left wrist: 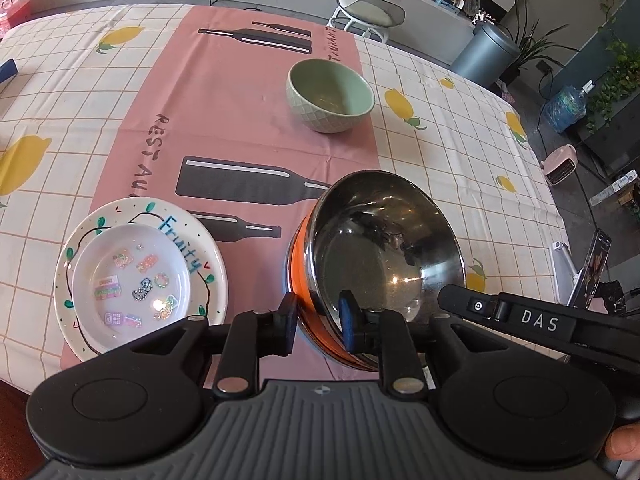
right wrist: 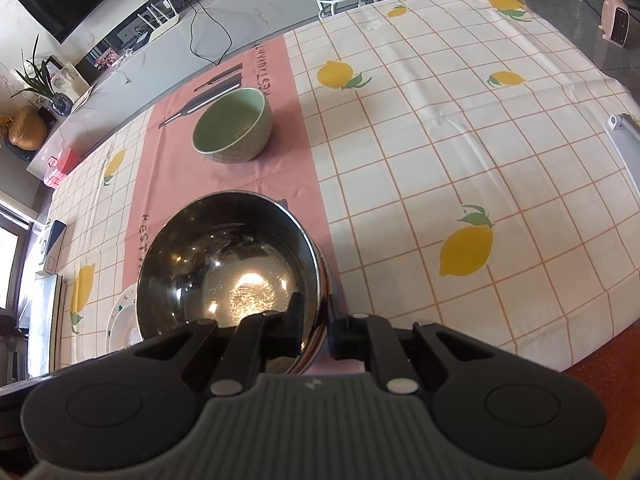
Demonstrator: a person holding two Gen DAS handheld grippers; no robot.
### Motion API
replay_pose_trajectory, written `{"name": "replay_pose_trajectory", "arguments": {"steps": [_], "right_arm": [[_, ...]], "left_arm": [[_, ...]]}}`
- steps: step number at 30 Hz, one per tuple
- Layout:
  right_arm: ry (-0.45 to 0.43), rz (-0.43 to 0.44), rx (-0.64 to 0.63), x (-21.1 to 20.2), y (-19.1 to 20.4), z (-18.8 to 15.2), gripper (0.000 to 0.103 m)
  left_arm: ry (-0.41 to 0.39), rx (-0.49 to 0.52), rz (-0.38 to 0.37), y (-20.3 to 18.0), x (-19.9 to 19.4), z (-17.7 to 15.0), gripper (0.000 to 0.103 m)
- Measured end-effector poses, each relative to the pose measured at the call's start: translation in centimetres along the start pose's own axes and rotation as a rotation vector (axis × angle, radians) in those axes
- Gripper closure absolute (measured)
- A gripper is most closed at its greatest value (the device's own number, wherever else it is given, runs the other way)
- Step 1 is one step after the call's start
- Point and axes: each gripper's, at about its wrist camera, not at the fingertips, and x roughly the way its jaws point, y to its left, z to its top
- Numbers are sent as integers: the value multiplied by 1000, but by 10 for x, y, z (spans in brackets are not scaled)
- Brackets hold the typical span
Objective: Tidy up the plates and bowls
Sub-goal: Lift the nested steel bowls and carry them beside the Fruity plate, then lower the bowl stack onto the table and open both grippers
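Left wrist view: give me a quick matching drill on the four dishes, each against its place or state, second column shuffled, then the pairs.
Things:
1. steel bowl
2. green bowl
3. small white dish
4. larger plate

Places or states:
A. stands alone farther back on the pink mat
B. lettered "Fruity", lies under another dish
C. gripped at the rim by the right gripper
D. stickers inside, stacked on a plate

Pairs: 1-C, 2-A, 3-D, 4-B
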Motion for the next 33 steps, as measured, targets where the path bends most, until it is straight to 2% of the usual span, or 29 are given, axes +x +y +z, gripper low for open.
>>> {"name": "replay_pose_trajectory", "arguments": {"steps": [7, 14, 19, 33], "right_arm": [[-4, -10, -10, 0, 3, 0, 90], [-27, -11, -12, -7, 5, 2, 89], [-55, -7, -18, -13, 8, 4, 75], [-119, 43, -70, -18, 41, 32, 71]], "left_arm": [[-8, 16, -12, 0, -2, 0, 78], [-63, 13, -26, 7, -16, 6, 78], [-102, 4, -49, 14, -24, 11, 78], [-210, 55, -59, 20, -41, 49, 78]]}}
